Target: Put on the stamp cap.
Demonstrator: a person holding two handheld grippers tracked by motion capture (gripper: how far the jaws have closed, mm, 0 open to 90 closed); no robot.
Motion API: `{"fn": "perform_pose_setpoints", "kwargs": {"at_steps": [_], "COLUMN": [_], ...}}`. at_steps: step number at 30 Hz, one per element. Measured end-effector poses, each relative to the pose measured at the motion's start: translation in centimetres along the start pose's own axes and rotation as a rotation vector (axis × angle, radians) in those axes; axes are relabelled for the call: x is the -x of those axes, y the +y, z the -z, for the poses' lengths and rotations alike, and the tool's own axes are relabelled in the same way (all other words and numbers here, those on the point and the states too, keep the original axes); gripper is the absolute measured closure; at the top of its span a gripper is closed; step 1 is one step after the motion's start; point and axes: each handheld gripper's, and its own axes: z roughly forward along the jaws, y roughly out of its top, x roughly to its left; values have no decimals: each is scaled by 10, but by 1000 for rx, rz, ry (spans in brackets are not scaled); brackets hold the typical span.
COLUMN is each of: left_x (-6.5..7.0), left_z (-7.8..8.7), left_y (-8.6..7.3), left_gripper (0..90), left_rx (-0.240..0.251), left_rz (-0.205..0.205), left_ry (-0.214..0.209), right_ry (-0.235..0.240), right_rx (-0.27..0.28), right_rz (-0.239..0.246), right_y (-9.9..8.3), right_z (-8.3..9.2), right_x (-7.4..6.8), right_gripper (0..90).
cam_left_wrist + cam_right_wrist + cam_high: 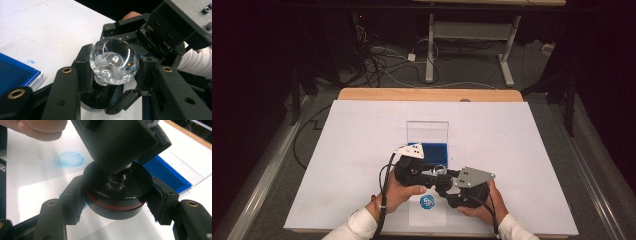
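On the table, the 2 grippers meet near the front edge: left gripper at left, right gripper at right, jaws facing each other. Between them is a stamp, its knob between the left jaws and its round base between the right jaws. The ink pad case lies just behind them, lid upright at its rear; a round ink mark lies on the sheet in front, between the hands.

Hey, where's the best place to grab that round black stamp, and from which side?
Grip the stamp's black disc base across its straight rim, jaws level on opposite sides, as the right gripper does. The faceted clear knob is probably slipperier; the left gripper pinches it.
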Motion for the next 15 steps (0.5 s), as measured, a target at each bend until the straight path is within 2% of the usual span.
{"fn": "perform_pose_setpoints", "kwargs": {"at_steps": [11, 15], "left_x": [-1, -2], "left_z": [-1, -3], "left_y": [-1, -2], "left_gripper": [549, 549], "left_rx": [-10, -27], "left_rz": [-4, -8], "left_ry": [7, 21], "right_ry": [0, 6], "right_rx": [6, 1], "right_rz": [-19, -27], "right_y": [-3, -5], "right_z": [-2, -5], "right_x": [1, 1], "right_gripper": [373, 371]}}
